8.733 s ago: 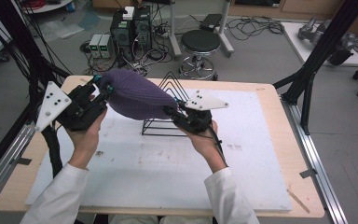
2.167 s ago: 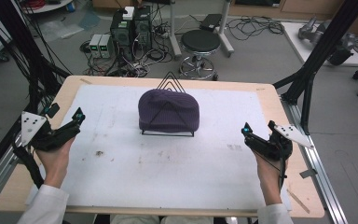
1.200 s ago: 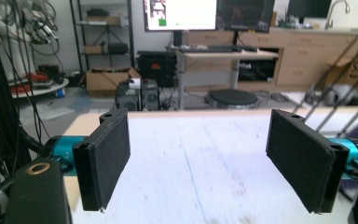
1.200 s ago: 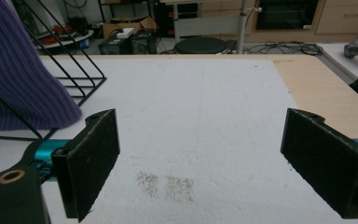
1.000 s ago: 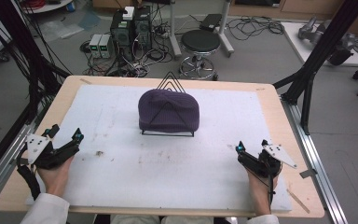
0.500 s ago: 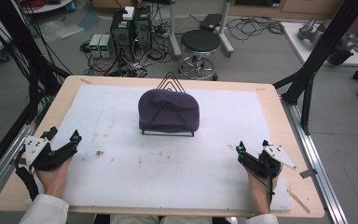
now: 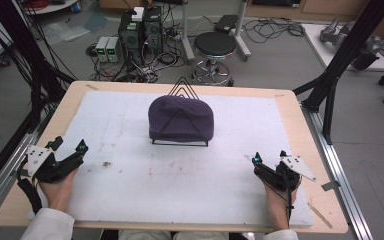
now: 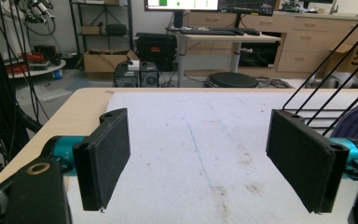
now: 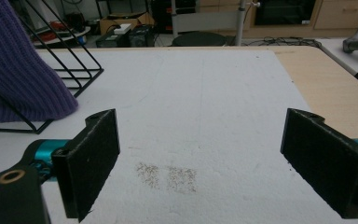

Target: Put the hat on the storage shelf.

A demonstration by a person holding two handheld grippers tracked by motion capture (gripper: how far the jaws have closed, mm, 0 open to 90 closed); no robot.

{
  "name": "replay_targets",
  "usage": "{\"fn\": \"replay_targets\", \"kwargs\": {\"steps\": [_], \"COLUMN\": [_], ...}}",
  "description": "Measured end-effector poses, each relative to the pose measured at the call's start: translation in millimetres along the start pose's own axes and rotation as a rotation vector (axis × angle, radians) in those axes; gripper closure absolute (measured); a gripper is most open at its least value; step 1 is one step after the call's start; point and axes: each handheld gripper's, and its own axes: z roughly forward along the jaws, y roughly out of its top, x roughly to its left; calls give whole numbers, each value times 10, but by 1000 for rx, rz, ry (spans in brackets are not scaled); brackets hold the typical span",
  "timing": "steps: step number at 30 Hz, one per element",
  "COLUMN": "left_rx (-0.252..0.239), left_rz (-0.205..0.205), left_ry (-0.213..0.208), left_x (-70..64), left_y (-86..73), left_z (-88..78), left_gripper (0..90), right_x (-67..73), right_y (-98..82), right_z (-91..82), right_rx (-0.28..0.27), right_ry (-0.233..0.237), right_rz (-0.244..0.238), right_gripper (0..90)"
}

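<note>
Left gripper jaws wide apart, white mat, wire rack at right

White foam sheet covers the wooden table. Beyond far edge: round black stool, PC towers, cable tangle on floor.

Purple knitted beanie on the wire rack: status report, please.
Left gripper open, right gripper open, both empty. Purple knitted beanie draped over black wire rack, mid-table. Nothing in the way.

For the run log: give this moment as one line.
purple knit hat: draped on wire rack, mid-table | left gripper: open, empty, near-left | right gripper: open, empty, near-right
</note>
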Motion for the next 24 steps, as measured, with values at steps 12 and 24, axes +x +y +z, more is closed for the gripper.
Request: {"fn": "replay_targets", "kwargs": {"steps": [12, 24], "left_rx": [4, 14], "left_rz": [-9, -11], "left_ry": [-6, -13], "left_x": [-6, 0], "left_y": [-12, -20], "left_z": [2, 8], "left_gripper": [219, 217], "right_x": [-3, 3], "right_y": [-4, -7], "right_z": [-5, -13], "right_rx": [3, 7], "right_ry": [5, 11], "right_rz": [-4, 1], "right_gripper": [111, 111]}}
